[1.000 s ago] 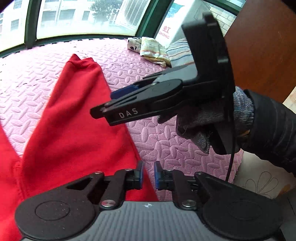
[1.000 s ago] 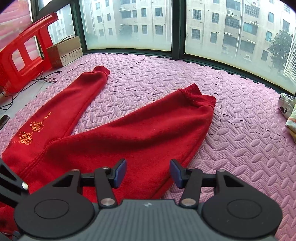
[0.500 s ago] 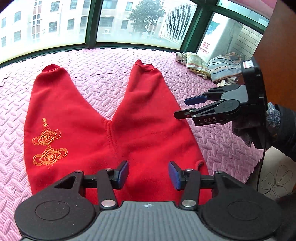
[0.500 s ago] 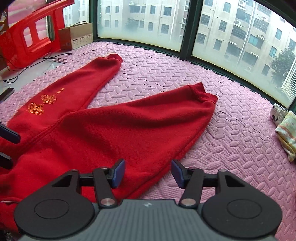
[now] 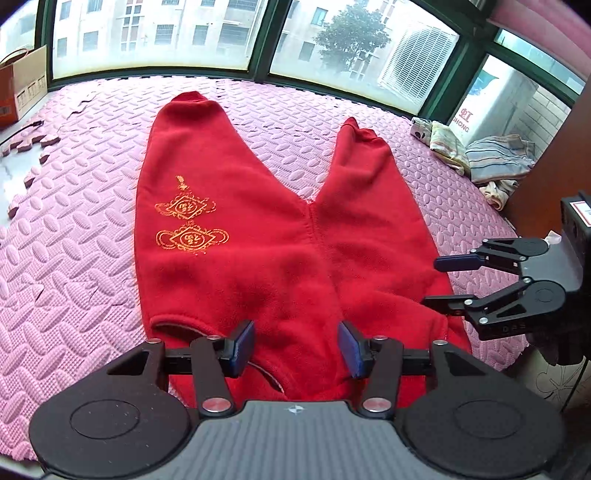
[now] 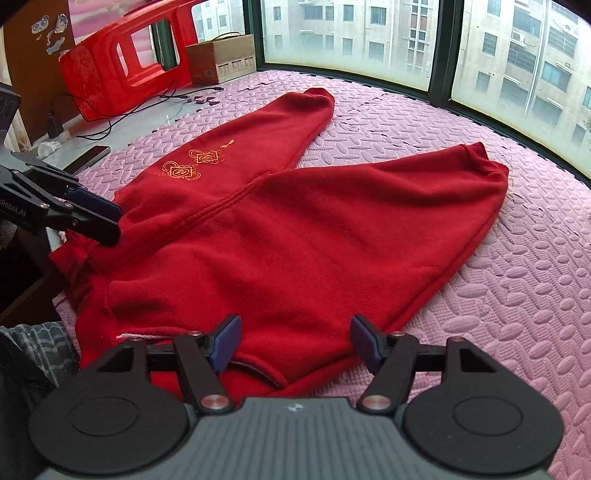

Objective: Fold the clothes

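left gripper (image 5: 297, 345) parted, right gripper (image 6: 295, 343) opening — both empty

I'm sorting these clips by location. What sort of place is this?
Probably a bay-window nook in a flat: pink foam mat under red trousers, wraparound windows facing apartment blocks, spare clothes pile at the side.

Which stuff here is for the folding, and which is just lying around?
For the folding:
- red trousers, spread flat on the pink foam mat
- left gripper, open
- right gripper, jaws opening, nothing gripped

Just lying around:
- red plastic stool
- cardboard box
- pile of striped clothes
- cables
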`<state>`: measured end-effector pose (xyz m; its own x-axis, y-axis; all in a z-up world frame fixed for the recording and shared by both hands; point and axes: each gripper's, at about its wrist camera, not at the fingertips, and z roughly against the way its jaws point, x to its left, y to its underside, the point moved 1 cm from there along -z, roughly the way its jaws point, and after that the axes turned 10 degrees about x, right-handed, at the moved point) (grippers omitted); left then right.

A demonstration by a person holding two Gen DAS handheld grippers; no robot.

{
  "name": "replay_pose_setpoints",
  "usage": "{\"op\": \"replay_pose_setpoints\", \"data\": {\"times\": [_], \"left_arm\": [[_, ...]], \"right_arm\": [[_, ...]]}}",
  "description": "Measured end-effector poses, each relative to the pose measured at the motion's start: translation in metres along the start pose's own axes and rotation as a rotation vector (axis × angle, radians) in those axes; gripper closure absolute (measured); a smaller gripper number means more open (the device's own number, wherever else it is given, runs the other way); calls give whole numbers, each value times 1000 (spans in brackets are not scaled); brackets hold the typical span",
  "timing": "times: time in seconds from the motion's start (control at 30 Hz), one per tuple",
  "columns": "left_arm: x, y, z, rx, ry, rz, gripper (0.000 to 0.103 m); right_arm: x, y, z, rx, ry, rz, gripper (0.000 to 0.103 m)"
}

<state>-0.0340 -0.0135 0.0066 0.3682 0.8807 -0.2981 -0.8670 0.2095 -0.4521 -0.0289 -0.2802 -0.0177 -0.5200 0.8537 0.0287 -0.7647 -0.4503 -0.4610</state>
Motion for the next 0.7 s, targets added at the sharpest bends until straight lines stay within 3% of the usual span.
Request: {"op": "replay_pose_setpoints", "data": {"times": [0.13, 0.3, 0.57, 0.7], "left_arm": [[-1, -2, 5, -23, 10, -1, 47], [-2, -5, 4, -30, 15, 12, 45], [-4, -14, 13, -54, 29, 29, 43], [-26, -22, 9, -37, 83, -38, 43]], "right_arm": [[-7, -3, 5, 6, -4, -31, 33], [-25, -35, 4, -95, 18, -84, 32], [-45, -89, -33, -154, 20, -103, 32], [-67, -111, -59, -136, 36, -127, 32]]}}
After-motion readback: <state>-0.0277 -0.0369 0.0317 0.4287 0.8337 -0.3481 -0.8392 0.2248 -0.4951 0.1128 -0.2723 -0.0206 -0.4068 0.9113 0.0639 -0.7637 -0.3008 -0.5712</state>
